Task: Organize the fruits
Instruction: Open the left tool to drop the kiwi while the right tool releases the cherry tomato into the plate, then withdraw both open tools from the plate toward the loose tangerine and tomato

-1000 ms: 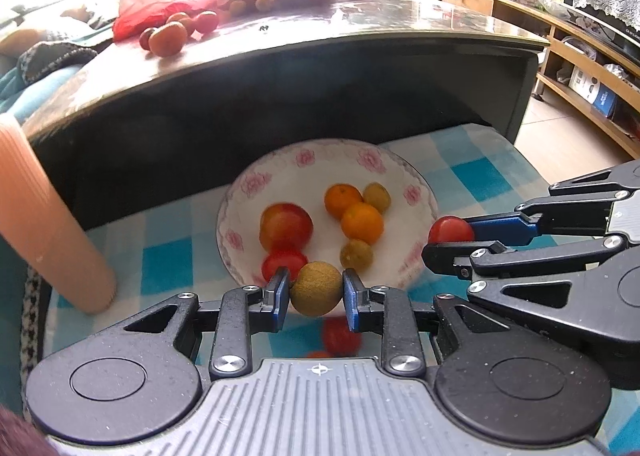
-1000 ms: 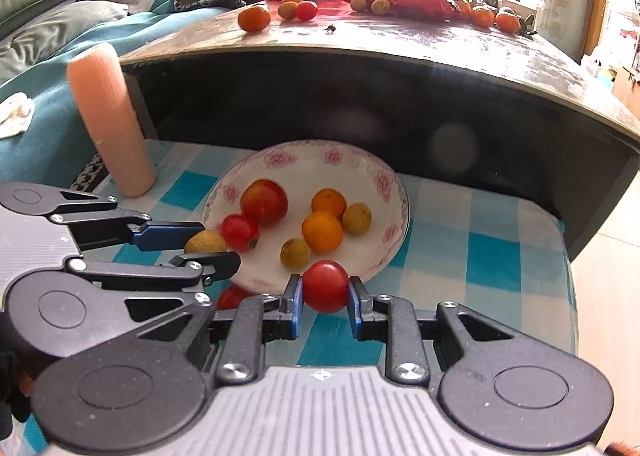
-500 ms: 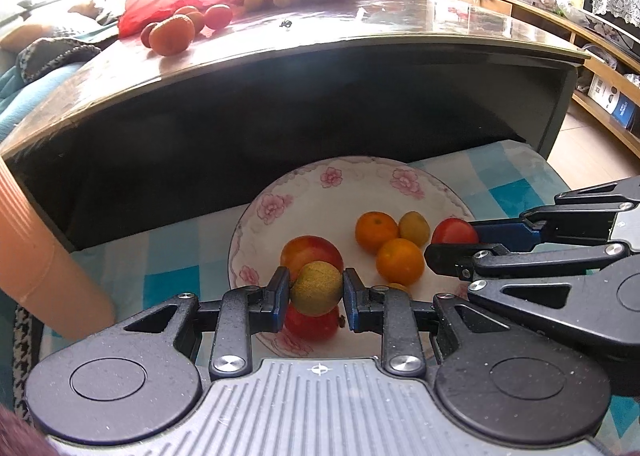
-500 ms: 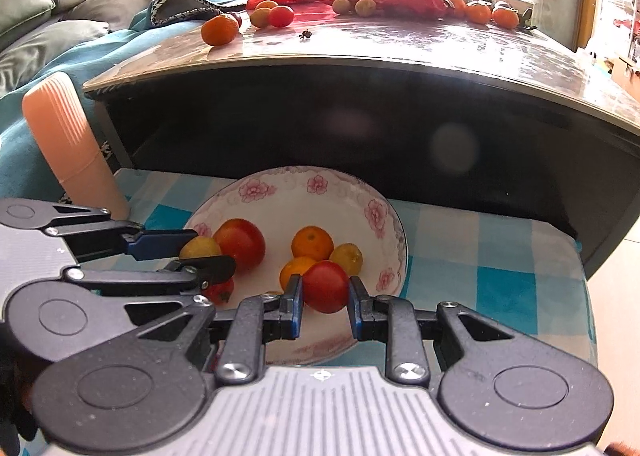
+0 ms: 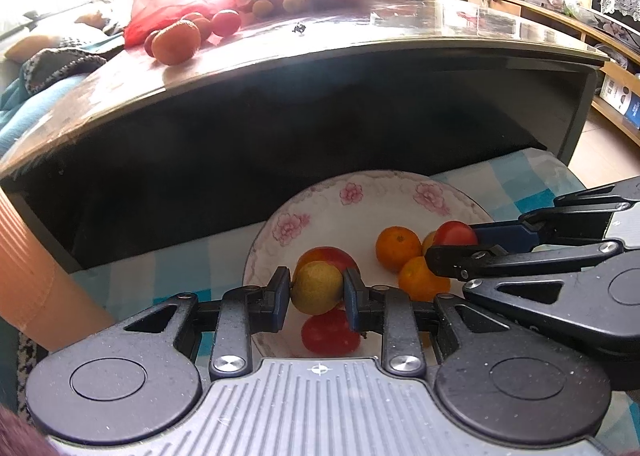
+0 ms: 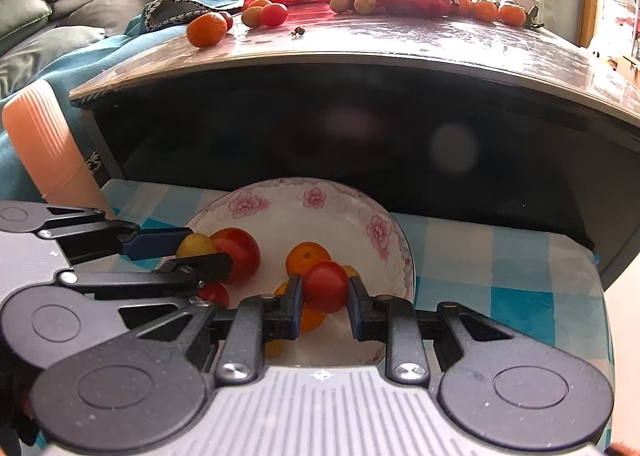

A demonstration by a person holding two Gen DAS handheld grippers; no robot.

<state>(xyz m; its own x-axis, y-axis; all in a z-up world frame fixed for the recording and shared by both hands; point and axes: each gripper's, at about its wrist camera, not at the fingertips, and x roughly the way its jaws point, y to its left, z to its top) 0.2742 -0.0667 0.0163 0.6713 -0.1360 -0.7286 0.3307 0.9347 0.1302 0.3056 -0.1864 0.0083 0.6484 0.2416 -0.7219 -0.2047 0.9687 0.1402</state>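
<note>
Both grippers moved forward since earlier frame, from plate's near rim to over plate (image 5: pixel 352 200) centre; my left gripper (image 5: pixel 316 290) clamped on yellow-green fruit (image 5: pixel 318 288), above big red fruit (image 5: pixel 328 256); my right gripper (image 6: pixel 325 288) clamped on red tomato (image 6: pixel 326 286), above oranges (image 6: pixel 308 256); neither fruit resting on plate yet; I judge both drops imminent; more fruit (image 6: pixel 206 29) waits on dark table beyond plate; task well short of done.

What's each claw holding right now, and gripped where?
Left claw: yellow-green fruit, pinched across its two sides. Right claw: red tomato, also pinched across its sides. Both are above the flowered plate.
</note>
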